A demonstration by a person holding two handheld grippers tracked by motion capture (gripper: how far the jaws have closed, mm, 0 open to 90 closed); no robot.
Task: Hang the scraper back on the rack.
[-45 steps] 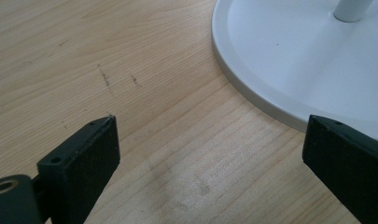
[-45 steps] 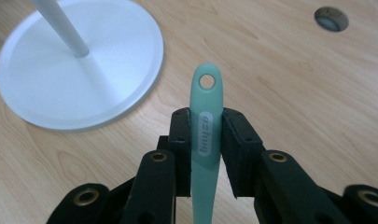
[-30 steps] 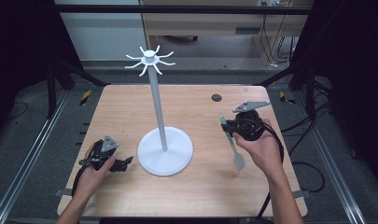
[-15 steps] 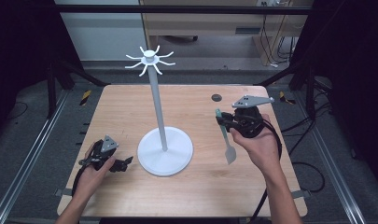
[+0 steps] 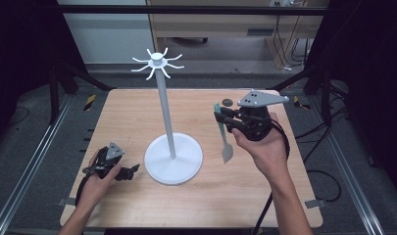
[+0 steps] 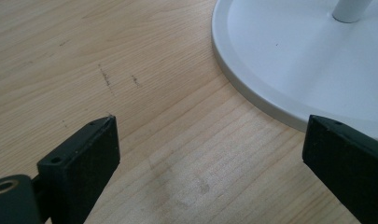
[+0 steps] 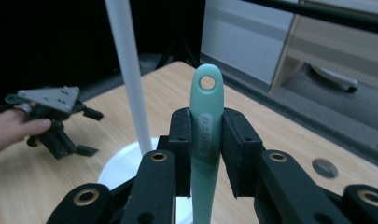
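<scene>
Wooden table (image 5: 137,122); right gripper (image 7: 206,140) clamps spatula (image 7: 206,135), embossed lettering unreadable.

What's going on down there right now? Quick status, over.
Right gripper shut on green spatula, lifted off the table. Left gripper open, resting beside white hook stand. Stand's pole stands between spatula and left hand.

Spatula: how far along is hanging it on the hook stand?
Done: right gripper is shut on the spatula, lifted clear of the table. In hand: carrying it, hanging hole up. Left: hooking it on the stand. Left gripper rests open by the base.
</scene>
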